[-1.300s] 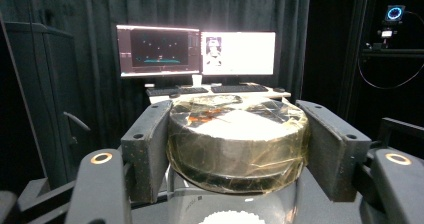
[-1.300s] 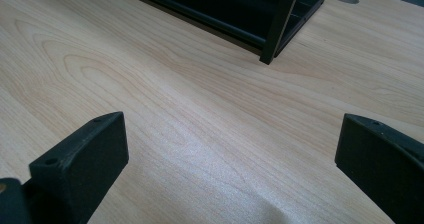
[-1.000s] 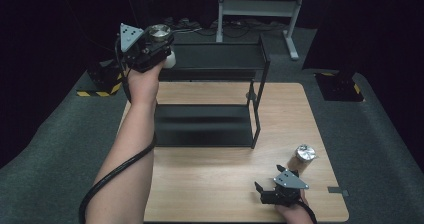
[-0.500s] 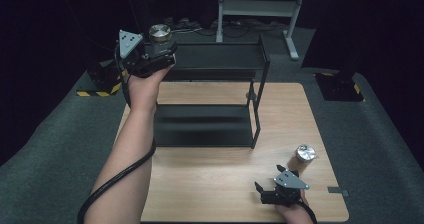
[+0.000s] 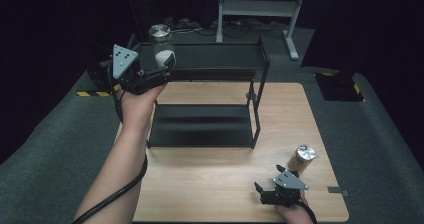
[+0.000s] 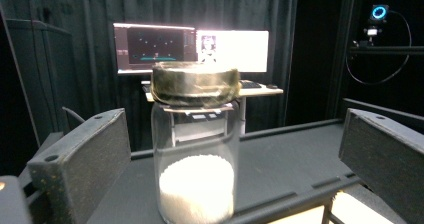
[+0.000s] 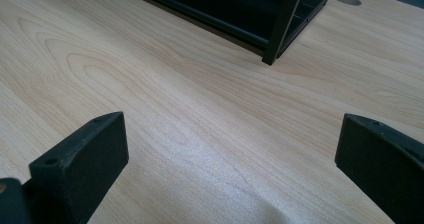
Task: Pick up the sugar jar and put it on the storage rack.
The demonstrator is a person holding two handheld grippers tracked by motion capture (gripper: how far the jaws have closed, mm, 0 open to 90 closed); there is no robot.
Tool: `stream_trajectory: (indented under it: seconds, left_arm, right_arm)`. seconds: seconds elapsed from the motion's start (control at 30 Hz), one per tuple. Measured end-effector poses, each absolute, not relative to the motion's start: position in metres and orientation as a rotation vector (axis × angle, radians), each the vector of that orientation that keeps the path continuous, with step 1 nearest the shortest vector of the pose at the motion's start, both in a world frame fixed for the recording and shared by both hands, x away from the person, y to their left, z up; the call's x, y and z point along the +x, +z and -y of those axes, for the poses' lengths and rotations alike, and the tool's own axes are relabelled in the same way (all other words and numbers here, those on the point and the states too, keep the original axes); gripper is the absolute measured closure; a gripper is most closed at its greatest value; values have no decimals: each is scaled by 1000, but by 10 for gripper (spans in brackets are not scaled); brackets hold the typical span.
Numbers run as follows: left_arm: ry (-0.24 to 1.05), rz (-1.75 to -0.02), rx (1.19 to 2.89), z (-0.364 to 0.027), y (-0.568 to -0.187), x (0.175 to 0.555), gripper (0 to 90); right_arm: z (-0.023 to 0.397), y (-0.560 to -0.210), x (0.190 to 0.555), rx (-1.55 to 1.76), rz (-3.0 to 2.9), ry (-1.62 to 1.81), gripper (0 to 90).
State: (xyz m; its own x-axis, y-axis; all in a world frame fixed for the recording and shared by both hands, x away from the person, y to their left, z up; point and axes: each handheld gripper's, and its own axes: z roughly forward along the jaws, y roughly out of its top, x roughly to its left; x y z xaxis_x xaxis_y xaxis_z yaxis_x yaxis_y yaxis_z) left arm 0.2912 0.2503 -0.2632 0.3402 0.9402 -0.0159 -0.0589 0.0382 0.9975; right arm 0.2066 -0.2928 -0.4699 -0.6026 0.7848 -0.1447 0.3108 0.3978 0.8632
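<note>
We see the wooden surface [image 5: 210,194] evenly lit from above amid a dark room. In the left gripper view a monitor [image 6: 232,50] glares white behind the jar [image 6: 195,144], whose lid is blurred. The right gripper view is bright, its near jaws soft

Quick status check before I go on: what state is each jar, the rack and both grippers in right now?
White-powder jar: upright on the rack's top shelf, lid on, partly filled, pads clear of its sides.
Second jar: upright on the table, lid on, untouched.
Rack: upright on the table, lower shelf bare.
Left gripper: open, jaws just opened, jar between them.
Right gripper: open, nothing between its jaws, low over the table.
</note>
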Motion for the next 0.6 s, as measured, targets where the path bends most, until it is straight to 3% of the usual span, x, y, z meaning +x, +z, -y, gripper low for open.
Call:
stream_trajectory:
  seconds: [0.6]
  left_arm:
    - [942, -875, 1290, -249, -288, 231, 4]
  right_arm:
    - [291, -469, 207, 912, -2126, 1127, 0]
